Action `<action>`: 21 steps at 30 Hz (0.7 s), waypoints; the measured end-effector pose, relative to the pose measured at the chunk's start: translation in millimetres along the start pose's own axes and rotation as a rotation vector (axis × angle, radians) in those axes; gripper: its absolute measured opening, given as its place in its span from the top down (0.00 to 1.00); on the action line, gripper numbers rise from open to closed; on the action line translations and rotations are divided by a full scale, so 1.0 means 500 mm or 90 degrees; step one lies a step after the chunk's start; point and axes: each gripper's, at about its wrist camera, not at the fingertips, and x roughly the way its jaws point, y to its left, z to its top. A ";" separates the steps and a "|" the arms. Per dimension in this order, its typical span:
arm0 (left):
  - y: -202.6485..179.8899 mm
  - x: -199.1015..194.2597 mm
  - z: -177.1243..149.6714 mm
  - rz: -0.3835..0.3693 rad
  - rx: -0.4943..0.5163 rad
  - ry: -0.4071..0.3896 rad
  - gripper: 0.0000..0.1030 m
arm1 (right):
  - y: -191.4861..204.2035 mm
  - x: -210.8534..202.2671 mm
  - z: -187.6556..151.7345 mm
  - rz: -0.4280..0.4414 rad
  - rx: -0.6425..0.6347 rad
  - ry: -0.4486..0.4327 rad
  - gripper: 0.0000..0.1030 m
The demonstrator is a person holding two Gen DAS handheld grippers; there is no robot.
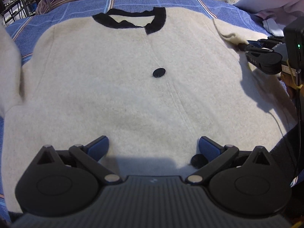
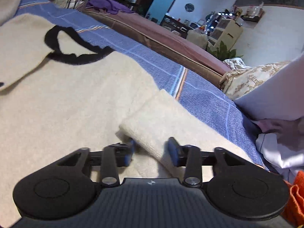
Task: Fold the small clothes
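The cream sweater (image 1: 133, 87) on the bed (image 1: 133, 3) looks soft and floppy; right tongs (image 2: 152, 150) clamp its sleeve (image 2: 161, 121), left tongs (image 1: 153, 148) gape apart.

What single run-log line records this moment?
garment: cream cardigan flat on blue bedspread | right gripper: jaws on sleeve fold | left gripper: open above hem

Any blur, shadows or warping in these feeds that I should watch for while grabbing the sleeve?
Left wrist view: sharp in the middle, hard shadow under the right gripper, fisheye bowing the blue bedspread. Right wrist view: the fingers are smeared by motion, the sleeve between them soft, the room behind dim.
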 end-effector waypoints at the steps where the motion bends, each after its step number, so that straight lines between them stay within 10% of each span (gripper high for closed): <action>1: 0.001 0.001 0.001 0.000 -0.001 -0.001 0.00 | -0.012 -0.005 0.003 0.006 0.021 -0.007 0.86; 13: -0.002 -0.002 -0.007 0.002 0.000 -0.011 0.00 | -0.282 -0.105 0.147 0.010 0.451 -0.166 0.89; 21: -0.001 -0.005 -0.012 0.001 0.004 -0.019 0.00 | -0.522 -0.208 0.091 -0.106 0.648 -0.238 0.89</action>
